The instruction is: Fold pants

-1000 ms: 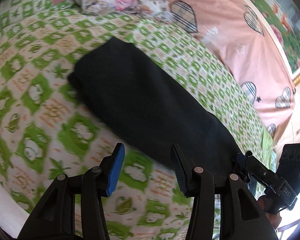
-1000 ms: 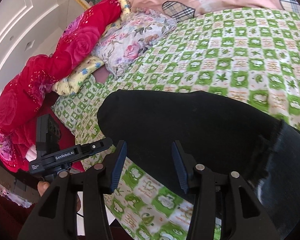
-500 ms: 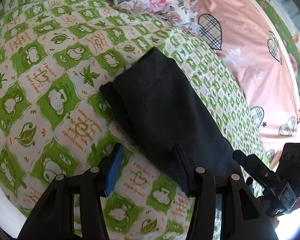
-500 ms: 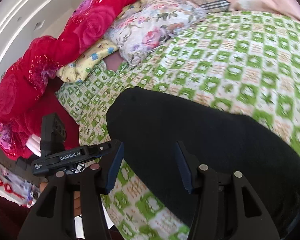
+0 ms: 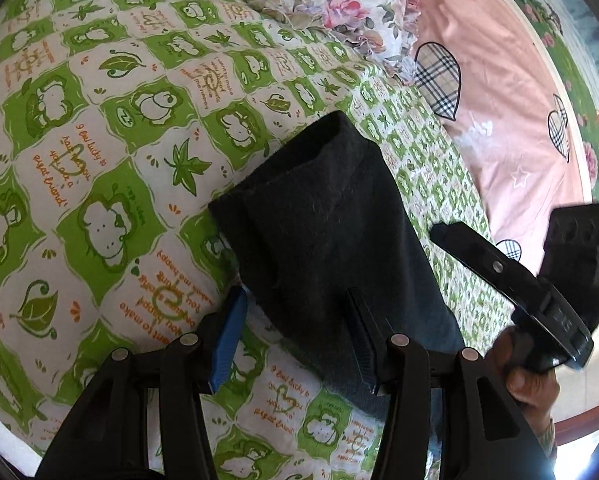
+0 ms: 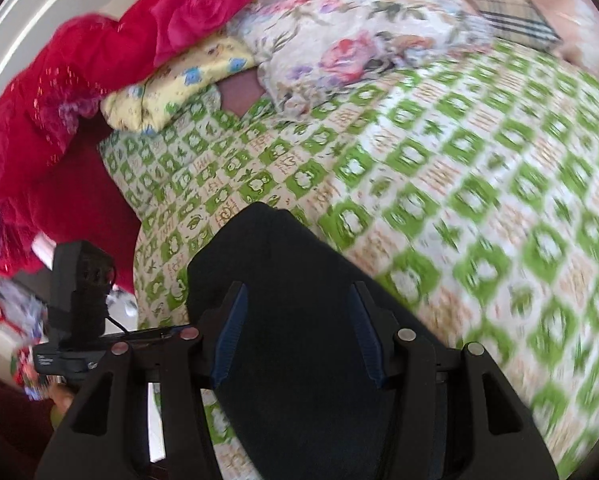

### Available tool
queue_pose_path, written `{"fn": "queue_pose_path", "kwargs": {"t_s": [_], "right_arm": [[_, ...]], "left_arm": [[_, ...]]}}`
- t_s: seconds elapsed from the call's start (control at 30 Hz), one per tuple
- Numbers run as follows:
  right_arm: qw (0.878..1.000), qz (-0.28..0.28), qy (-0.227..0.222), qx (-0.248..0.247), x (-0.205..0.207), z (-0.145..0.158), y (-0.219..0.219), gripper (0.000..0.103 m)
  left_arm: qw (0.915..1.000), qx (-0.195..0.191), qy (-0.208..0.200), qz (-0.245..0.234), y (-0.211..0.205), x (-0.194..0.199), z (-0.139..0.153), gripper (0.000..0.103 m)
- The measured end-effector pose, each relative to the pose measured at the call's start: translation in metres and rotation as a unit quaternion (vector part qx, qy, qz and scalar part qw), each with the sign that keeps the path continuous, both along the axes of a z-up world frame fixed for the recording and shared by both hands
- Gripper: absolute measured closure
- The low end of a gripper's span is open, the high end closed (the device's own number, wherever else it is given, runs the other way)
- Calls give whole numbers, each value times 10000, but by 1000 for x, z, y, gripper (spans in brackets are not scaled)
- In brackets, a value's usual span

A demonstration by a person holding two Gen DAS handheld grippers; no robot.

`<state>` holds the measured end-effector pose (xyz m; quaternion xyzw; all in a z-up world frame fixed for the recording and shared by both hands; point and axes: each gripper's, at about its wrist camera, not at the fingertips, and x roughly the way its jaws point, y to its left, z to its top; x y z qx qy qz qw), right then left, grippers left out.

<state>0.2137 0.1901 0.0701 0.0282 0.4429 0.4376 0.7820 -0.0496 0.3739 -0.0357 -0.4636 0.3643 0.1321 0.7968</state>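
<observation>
The black pants [image 5: 331, 236] lie folded lengthwise as a long dark strip on the green-and-white patterned bedsheet [image 5: 99, 128]. My left gripper [image 5: 295, 336] is open and empty, its fingers straddling the strip's near edge from just above. The pants also show in the right wrist view [image 6: 295, 280], where my right gripper [image 6: 295, 336] is open and empty, hovering over the dark cloth. The right hand-held unit [image 5: 555, 280] shows at the right of the left wrist view. The left unit [image 6: 75, 320] shows at the left of the right wrist view.
A floral pillow [image 5: 339, 4] lies at the head of the bed beside a pink cover with plaid hearts [image 5: 499, 100]. A red rose blanket [image 6: 99, 60] and a yellow pillow [image 6: 179, 80] are heaped at the bed's far left edge.
Both grippers have moved along the strip and lower towards it. The end of the pants now sits closer in both views. Both stayed open.
</observation>
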Motion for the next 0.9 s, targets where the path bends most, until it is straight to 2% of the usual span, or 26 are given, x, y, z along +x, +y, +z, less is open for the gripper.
{"fn": "queue_pose_path", "kwargs": {"t_s": [0.17,0.47,0.5,0.63,0.73,0.9], "right_arm": [[9976,622,-79,-294,20,-5,30,49],[9940,973,125,-476,49,-22,52,49],[9936,1029,149,-444,50,-22,55,51],[9916,1188,82,-503,45,-22,64,73],[9920,1167,27,-480,41,-17,61,82],[9949,990,-105,-136,32,3,39,86]], "left_arm": [[10000,-28,-39,63,3,2,-2,53],[9999,76,31,130,8,9,-3,63],[9999,69,32,137,9,9,-3,65],[9998,118,78,153,10,10,-3,75],[9998,176,67,108,7,11,3,83],[9994,322,-111,-13,-4,12,26,90]]}}
